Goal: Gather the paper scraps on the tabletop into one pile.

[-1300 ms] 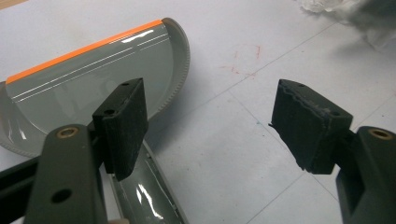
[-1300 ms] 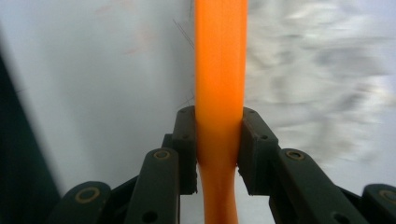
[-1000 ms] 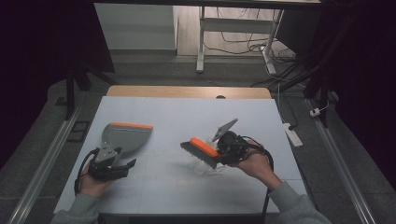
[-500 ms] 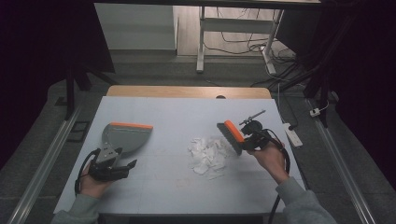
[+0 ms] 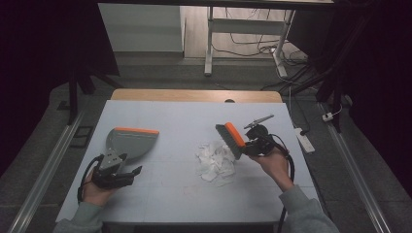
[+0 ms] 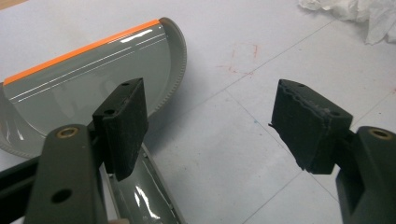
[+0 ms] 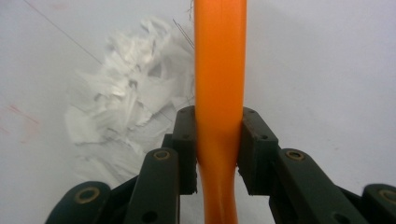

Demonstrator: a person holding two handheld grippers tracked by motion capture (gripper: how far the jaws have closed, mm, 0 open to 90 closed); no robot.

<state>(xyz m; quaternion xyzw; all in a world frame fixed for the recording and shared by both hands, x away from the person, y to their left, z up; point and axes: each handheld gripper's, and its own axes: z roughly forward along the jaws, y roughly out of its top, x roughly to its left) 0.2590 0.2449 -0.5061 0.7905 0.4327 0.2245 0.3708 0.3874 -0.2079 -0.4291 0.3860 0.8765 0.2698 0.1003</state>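
Note:
A grey dustpan (image 5: 130, 141) with an orange lip lies on the white table (image 5: 175, 114) at the left. Its handle (image 6: 140, 191) runs under the left pad of my left gripper (image 5: 129, 169), whose jaws stand wide apart (image 6: 210, 126) over bare table. A pile of torn white paper (image 5: 215, 159) lies mid-table. My right gripper (image 5: 247, 145) is shut on the orange handle of a hand brush (image 5: 231, 139). The brush hangs tilted at the pile's right edge, bristles toward the paper. In the right gripper view the orange handle (image 7: 219, 70) runs up from the pads (image 7: 218, 144), with the paper (image 7: 126, 107) on its left.
The table's wooden far edge (image 5: 194, 95) and a metal rail (image 5: 43, 170) on the floor at the left bound the space. A white power strip (image 5: 304, 141) lies on the floor to the right. Faint red marks (image 6: 243, 58) show on the tabletop.
My right gripper has carried the brush from over the paper pile to its right side, leaving the pile uncovered. The left gripper and dustpan have not moved.

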